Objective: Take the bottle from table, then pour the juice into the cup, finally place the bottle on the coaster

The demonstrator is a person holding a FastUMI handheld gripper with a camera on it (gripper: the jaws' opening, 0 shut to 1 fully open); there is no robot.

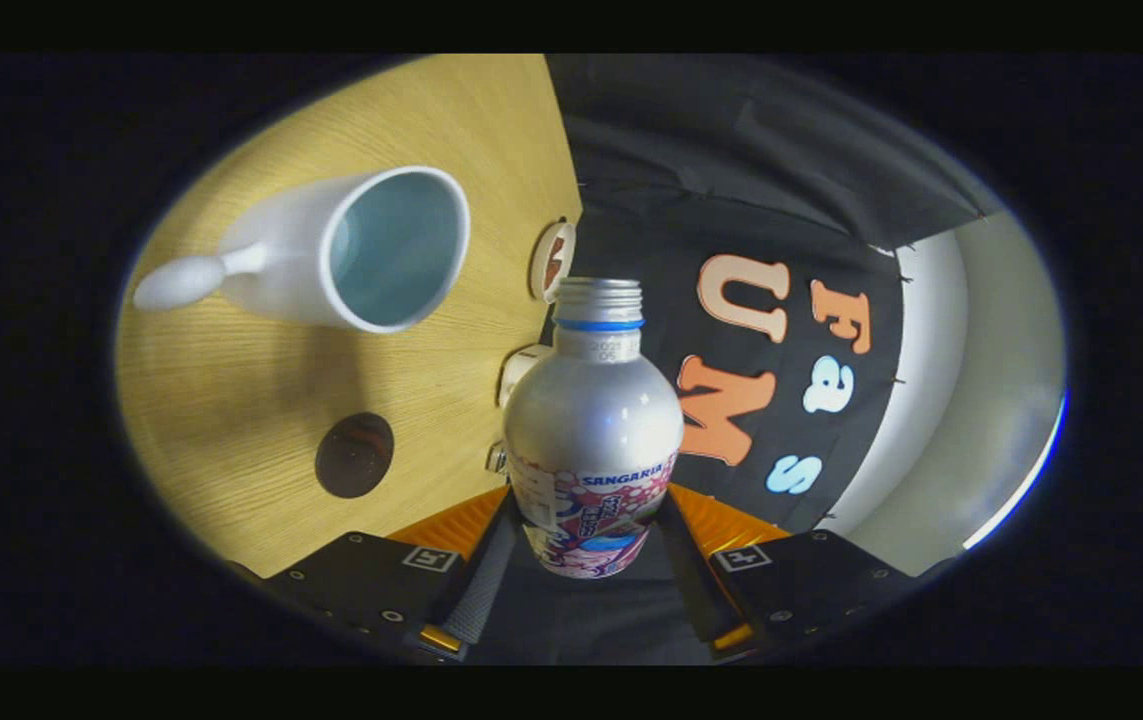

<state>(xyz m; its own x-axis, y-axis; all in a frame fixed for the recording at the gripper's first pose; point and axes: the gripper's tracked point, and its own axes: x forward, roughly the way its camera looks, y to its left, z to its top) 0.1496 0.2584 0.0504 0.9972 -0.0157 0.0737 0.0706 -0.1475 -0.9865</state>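
Note:
My gripper (586, 515) is shut on a silver bottle (591, 420) with a printed pink and blue label, both fingers (486, 575) pressing on its lower body. The bottle's threaded mouth has no cap and a blue ring sits under it. The whole view is rolled, so the wooden table (231, 400) stands to the left of the bottle. A white cup (371, 250) with a pale blue inside and a knobbed handle stands on the table, beyond the fingers and left of the bottle's neck, its opening facing me. A dark round coaster (354, 455) lies nearer, left of the bottle's body.
Small white round fittings (553, 262) (521, 372) sit along the table's edge just behind the bottle. The booth's black cloth wall (761, 180) hangs behind the bottle, with a pale wall (991, 380) beyond it.

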